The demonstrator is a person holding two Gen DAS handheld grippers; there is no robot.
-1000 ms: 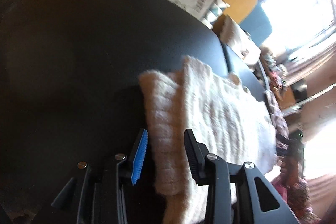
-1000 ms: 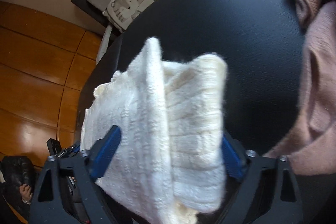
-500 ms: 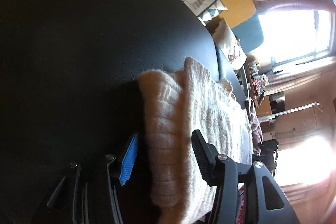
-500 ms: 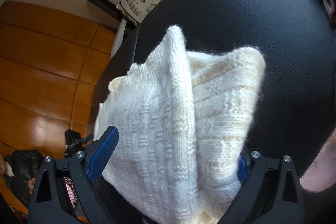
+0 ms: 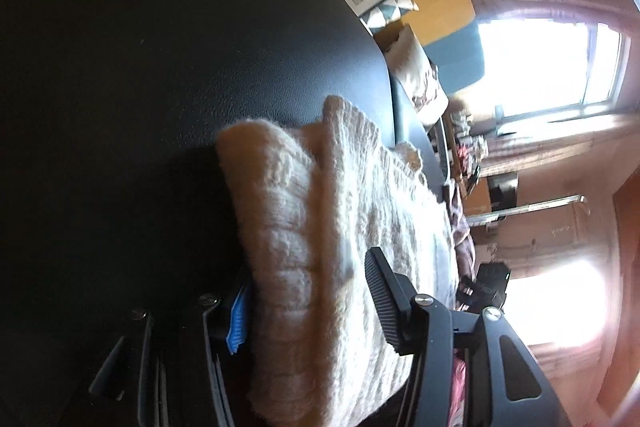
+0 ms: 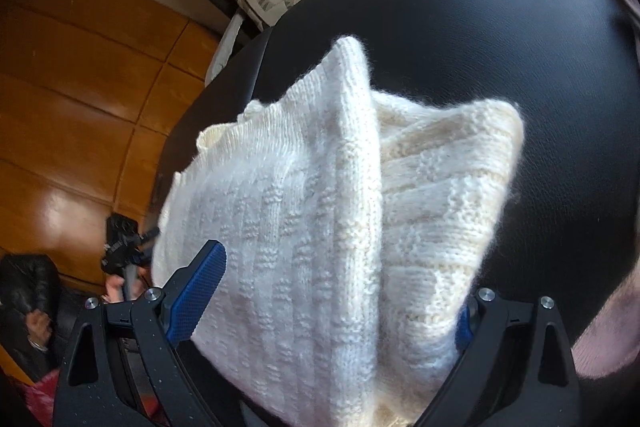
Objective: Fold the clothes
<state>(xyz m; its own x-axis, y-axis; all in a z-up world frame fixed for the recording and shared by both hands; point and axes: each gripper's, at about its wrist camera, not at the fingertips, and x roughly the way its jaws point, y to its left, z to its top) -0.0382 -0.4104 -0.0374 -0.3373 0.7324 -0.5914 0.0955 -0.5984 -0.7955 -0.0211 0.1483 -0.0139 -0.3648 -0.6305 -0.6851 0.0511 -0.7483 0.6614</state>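
- Cream knitted sweater (image 6: pixel 344 227), folded thick, lies between the blue pads of the right gripper (image 6: pixel 332 303), whose jaws stand wide around it; whether they press on it I cannot tell.
- Left gripper (image 5: pixel 308 311) holds its jaws part-way spread with the sweater (image 5: pixel 320 247) between them.
- Both grippers tilt down toward the black table (image 6: pixel 500 27).
- Pink cloth (image 6: pixel 608 323) lies at the table's right edge.

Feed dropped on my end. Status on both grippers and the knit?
Left gripper and right gripper both straddle the folded cream knit. It is bunched on the black table. Pink garment at right edge, apart.
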